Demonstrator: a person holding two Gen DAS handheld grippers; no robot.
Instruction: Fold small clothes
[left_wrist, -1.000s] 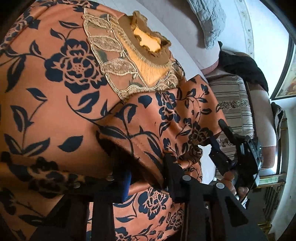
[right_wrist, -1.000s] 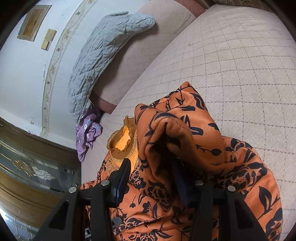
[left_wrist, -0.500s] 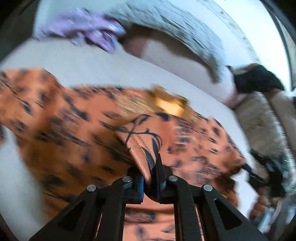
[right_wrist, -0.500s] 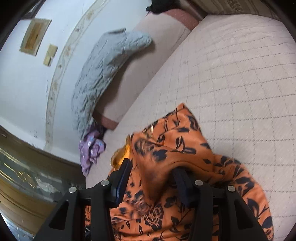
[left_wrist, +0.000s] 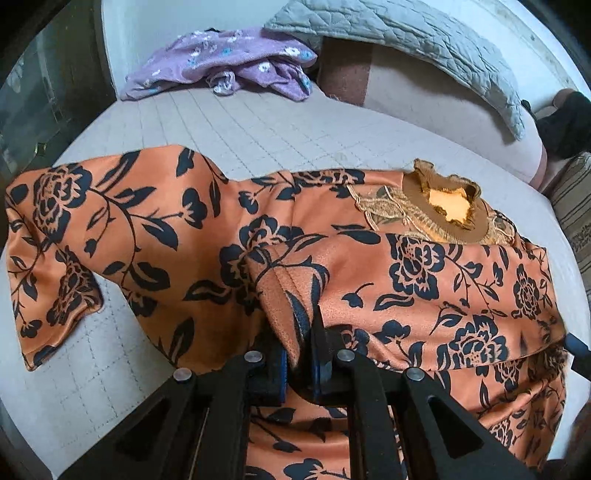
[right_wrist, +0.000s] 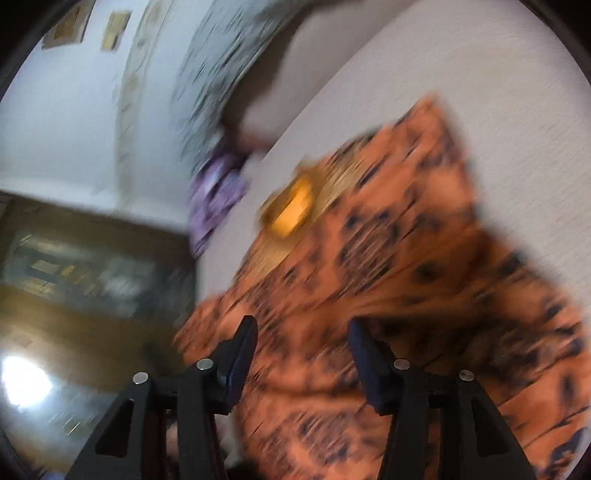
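Orange fabric fills both views: a small orange garment (left_wrist: 424, 266) printed with dark blue flowers lies spread on a pale quilted bed (left_wrist: 258, 125), its gold-trimmed neckline (left_wrist: 448, 206) turned toward the padded headboard (left_wrist: 424, 110). One sleeve (left_wrist: 66, 236) stretches out flat to the left of the neckline, its cuff lying on the bed.

Below the neckline, the left gripper (left_wrist: 304, 339) is clamped tight on a raised fold of the orange garment, the cloth pinched between its blue-padded fingers and pulled up into a ridge.

The right gripper (right_wrist: 303, 354) shows in a heavily blurred view. Its jaws have just been opening; they stand apart with the orange garment (right_wrist: 388, 266) beneath and beyond them, and the pads do not press on the cloth. The neckline (right_wrist: 291, 210) shows there as a yellow patch ahead of the fingers.

Beyond the neckline, a crumpled purple garment (left_wrist: 229, 66) lies at the far edge of the bed, and a grey quilted blanket (left_wrist: 424, 40) drapes over the headboard beside it.
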